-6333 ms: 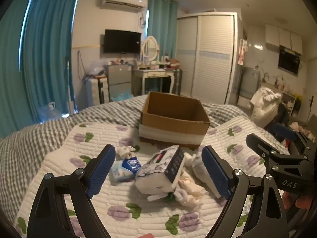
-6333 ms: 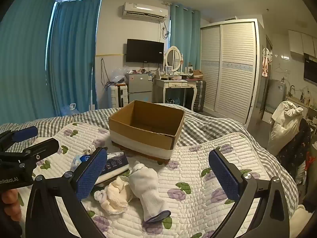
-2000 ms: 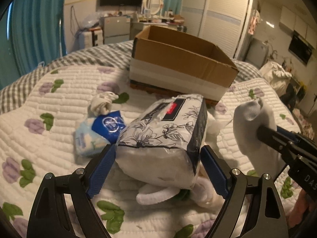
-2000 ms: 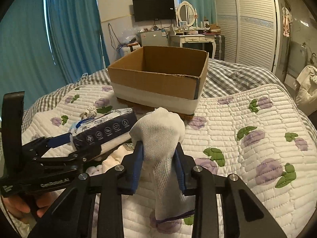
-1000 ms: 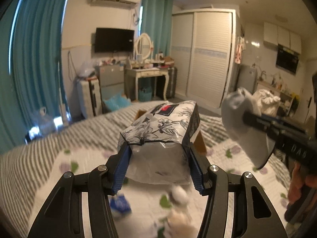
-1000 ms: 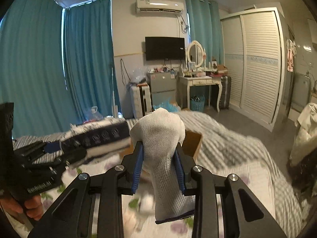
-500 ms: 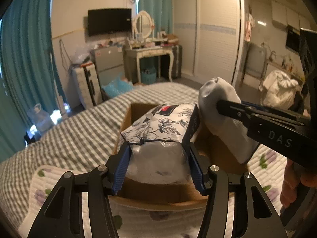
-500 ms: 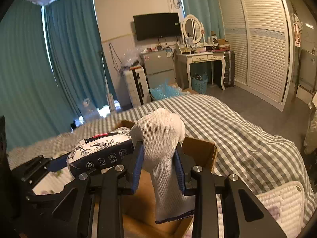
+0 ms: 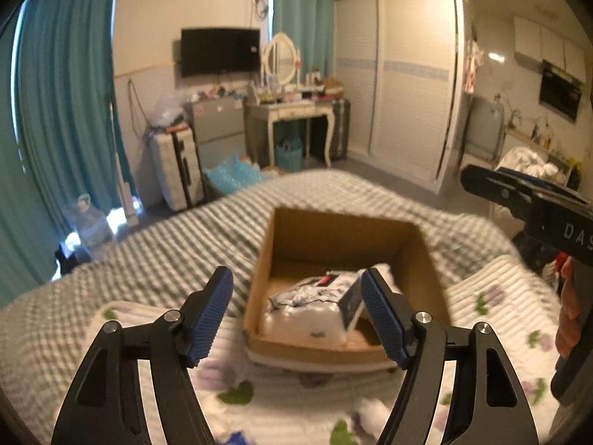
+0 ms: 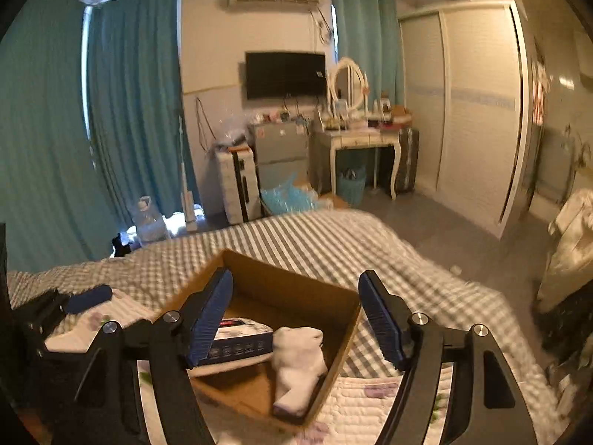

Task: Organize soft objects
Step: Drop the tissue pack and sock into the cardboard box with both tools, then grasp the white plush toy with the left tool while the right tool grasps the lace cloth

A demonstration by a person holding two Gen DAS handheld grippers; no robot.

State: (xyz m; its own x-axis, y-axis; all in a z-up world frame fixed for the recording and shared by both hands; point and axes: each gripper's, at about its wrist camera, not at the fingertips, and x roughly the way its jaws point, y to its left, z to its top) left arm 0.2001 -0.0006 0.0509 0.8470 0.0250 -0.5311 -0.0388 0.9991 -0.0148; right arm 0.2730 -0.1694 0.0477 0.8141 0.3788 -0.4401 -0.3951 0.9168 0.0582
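Two tools [image 9: 296,313] [image 10: 295,320] agape; right reads "DAS", possibly cut off.

Tissue pack [image 9: 315,309] and sock [image 10: 296,361] crowd the box [image 9: 426,259] floor.

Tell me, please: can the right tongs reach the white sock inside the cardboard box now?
Probably yes. The right tongs are open and hover above the cardboard box, whose top is open. The white sock lies exposed beside the tissue pack, with nothing covering it.
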